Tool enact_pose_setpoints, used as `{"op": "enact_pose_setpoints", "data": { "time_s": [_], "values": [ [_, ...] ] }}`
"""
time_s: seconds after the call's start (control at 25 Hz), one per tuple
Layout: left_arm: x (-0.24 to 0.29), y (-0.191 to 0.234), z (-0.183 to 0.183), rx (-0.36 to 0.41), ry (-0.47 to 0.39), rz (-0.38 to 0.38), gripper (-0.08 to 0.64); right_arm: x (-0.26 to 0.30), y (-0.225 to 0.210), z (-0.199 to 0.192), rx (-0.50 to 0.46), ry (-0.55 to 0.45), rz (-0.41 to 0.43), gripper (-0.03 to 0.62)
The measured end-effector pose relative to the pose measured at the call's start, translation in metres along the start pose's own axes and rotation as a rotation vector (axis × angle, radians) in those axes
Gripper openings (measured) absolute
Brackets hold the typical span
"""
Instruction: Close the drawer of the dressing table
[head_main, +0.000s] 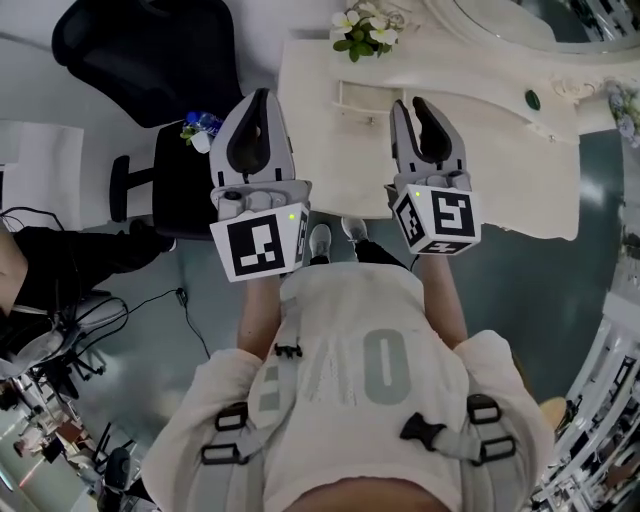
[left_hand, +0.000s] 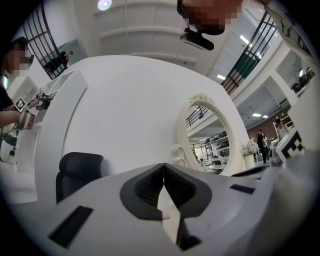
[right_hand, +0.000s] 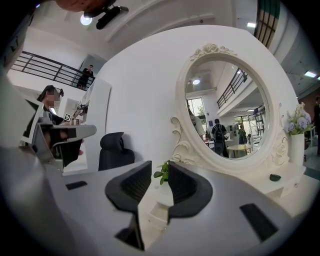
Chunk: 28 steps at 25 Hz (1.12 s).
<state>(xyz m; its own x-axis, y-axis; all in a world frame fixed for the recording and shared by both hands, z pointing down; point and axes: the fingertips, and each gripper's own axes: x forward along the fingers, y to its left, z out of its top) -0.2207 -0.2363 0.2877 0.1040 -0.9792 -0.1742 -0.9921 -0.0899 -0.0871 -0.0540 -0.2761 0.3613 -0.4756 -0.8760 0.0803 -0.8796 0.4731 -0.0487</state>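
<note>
From the head view, a person faces the cream dressing table (head_main: 500, 150), its small drawer (head_main: 365, 97) pulled out between the left gripper (head_main: 262, 100) and right gripper (head_main: 410, 105). Left gripper view: jaws pressed together on nothing. Right gripper view: jaws spread, the drawer beyond the gap.

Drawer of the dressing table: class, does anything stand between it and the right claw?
Nothing visible does. The right claw, its jaws apart and empty, faces the pulled-out drawer directly; the flowers stand beyond the drawer, not before it.
</note>
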Motion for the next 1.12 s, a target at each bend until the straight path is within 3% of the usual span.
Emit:
{"op": "enact_pose_setpoints", "data": {
  "time_s": [0.6, 0.84, 1.12],
  "values": [
    [0.006, 0.007, -0.055, -0.055, 0.119, -0.035, 0.02, 0.045, -0.004, -0.114, 0.073, 0.225, -0.053, 0.118],
    [0.002, 0.01, -0.074, -0.046, 0.154, -0.032, 0.02, 0.05, -0.007, -0.163, 0.094, 0.33, -0.066, 0.163],
    [-0.006, 0.025, -0.093, -0.032, 0.189, -0.009, 0.02, 0.055, -0.009, -0.204, 0.114, 0.403, -0.116, 0.163]
  ]
}}
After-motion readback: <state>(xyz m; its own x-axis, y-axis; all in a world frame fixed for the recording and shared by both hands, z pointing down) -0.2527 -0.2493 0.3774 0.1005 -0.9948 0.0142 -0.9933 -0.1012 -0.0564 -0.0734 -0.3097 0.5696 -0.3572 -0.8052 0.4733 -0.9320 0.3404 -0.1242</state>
